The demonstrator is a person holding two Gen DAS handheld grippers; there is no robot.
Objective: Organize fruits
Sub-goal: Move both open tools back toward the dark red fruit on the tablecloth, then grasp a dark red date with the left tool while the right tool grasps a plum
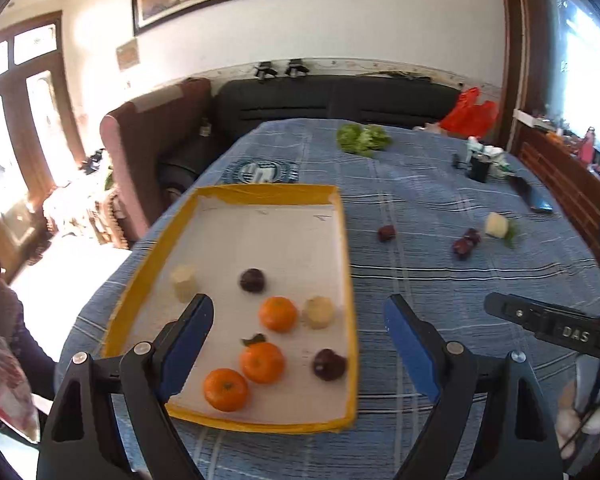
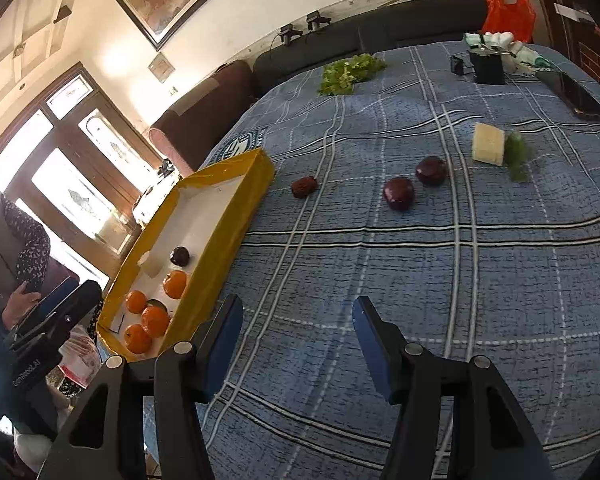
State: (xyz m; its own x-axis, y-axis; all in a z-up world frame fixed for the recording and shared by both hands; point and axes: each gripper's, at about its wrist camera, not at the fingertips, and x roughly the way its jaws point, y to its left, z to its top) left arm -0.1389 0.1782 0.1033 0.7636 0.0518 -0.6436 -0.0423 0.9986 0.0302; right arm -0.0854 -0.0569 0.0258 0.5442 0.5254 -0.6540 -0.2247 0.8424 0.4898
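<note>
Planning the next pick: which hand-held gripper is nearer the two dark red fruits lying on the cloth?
Right. The right hand-held gripper hangs open over bare cloth, facing the dark red fruits. The left hand-held gripper hangs open over the yellow tray, off to their side.

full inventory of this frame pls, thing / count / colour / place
tray: 1, yellow rim, white floor, left side of table
oranges: at least 3, orange, near end of tray
dark fruits in tray: 2, purple-red
pale chunks in tray: 2, cream
dark fruits on cloth: 3, purple-red, right of tray
pale block: 1, cream, beside a green sprig
leafy greens: 1 bunch, green, far end
black cup: 1, far right
phone: 1, dark, right edge
red bag: 1, on sofa
tablecloth: blue plaid
left gripper: open, empty, over tray
right gripper: open, empty, over cloth
</note>
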